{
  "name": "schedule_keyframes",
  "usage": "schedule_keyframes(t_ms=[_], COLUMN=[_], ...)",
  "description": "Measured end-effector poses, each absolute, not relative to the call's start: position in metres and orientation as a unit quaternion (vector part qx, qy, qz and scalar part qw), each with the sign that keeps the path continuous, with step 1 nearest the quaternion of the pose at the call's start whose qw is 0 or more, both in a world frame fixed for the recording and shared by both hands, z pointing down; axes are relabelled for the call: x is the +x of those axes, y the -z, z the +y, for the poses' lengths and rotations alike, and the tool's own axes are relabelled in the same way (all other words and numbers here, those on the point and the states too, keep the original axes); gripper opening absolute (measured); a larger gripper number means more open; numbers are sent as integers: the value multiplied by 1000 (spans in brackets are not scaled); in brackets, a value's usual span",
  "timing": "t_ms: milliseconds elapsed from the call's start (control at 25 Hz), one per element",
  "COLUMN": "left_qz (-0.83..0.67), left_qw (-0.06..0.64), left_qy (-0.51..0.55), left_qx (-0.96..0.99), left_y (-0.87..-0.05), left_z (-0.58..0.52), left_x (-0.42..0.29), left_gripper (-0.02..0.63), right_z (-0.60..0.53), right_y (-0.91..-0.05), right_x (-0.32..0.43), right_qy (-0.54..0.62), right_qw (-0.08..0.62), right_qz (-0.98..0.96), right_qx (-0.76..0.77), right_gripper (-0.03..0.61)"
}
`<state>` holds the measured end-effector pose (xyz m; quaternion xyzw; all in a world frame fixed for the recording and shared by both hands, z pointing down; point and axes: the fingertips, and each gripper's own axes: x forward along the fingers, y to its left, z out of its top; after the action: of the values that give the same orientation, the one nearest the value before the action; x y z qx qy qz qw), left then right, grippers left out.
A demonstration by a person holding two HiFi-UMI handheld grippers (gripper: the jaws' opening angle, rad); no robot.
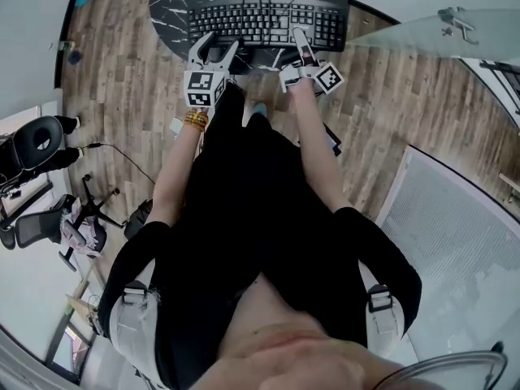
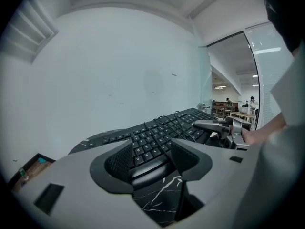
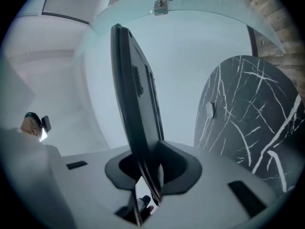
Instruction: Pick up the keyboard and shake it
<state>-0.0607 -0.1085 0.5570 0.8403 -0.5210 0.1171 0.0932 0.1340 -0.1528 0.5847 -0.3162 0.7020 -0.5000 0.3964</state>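
Observation:
A black curved keyboard (image 1: pixel 268 23) hangs over the black marble table (image 1: pixel 171 6). My right gripper (image 1: pixel 301 43) is shut on the keyboard's near edge, right of centre. In the right gripper view the keyboard (image 3: pixel 138 94) stands edge-on, pinched between the pads, with the right gripper (image 3: pixel 147 168) around it. My left gripper (image 1: pixel 220 41) is open at the near edge, left of centre, its fingers spread in a V. In the left gripper view the keyboard's palm rest (image 2: pixel 147 163) lies across the gap of the left gripper (image 2: pixel 151 159). I cannot tell whether it rests on the fingers.
The round marble table (image 3: pixel 243 118) stands on a wooden floor (image 1: pixel 122 71). A glass partition (image 1: pixel 439 35) runs along the right. Office chairs (image 1: pixel 36 140) stand at the far left. A pale ribbed mat (image 1: pixel 463 234) lies at the right.

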Motion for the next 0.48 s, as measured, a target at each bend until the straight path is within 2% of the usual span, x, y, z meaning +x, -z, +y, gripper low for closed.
schedule_keyframes(t_ms=[480], left_qz=[-525], left_qw=[66], left_qy=[-62], left_qx=[846], left_y=[-489], left_z=[-126], left_x=[-79], left_gripper=[255], right_z=[-177], right_y=[-520], right_x=[127], right_qy=[468], right_qw=[419], right_qz=[709], right_qx=[-320], right_gripper=[81])
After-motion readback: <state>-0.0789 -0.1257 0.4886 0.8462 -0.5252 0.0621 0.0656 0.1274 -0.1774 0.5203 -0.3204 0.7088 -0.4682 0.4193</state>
